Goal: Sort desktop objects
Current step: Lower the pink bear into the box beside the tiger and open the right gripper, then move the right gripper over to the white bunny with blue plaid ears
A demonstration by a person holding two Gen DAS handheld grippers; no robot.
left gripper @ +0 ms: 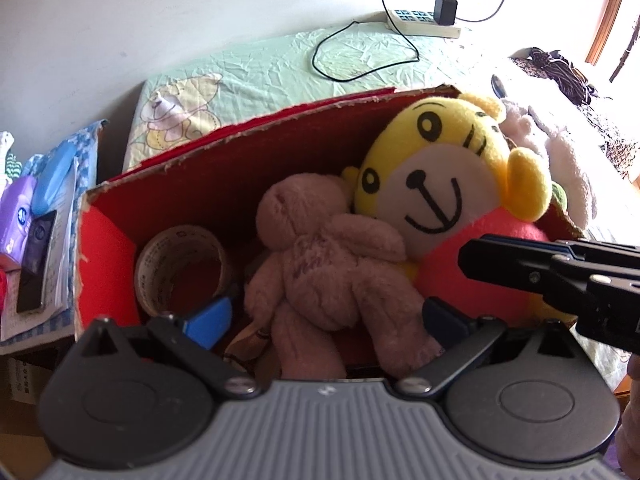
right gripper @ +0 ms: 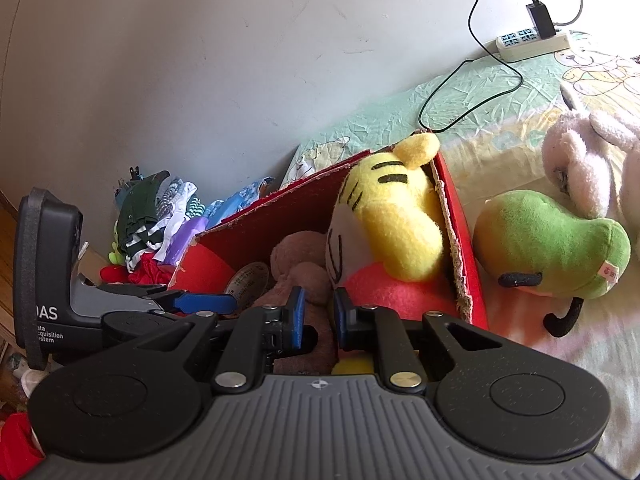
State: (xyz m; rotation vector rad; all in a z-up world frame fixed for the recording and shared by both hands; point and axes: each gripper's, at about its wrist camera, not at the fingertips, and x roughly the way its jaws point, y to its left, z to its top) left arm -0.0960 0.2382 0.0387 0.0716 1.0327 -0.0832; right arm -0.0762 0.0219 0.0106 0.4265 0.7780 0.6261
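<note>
Pink teddy (left gripper: 320, 256) is lying in the red cardboard box (left gripper: 224, 168) w/ the yellow tiger plush (left gripper: 436, 168) and a tape roll (left gripper: 182, 268). Left tool (left gripper: 324, 316) is hovering spread wide, holding nothing; right tool (right gripper: 318, 316) is sitting at its narrowest w/ nothing pinched. Green plush (right gripper: 552, 248) is waiting on the bed (right gripper: 500, 128) beside the box (likely next): approach it from above, pinch mid-body, and clear the box wall.

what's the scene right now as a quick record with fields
box: red box, open top
in box: tiger toy, brown bear, tape roll
outside box: green toy, white toy on the bed
left tool: open over the bear, holding nothing
right tool: shut, holding nothing
far end: power strip by wall
</note>
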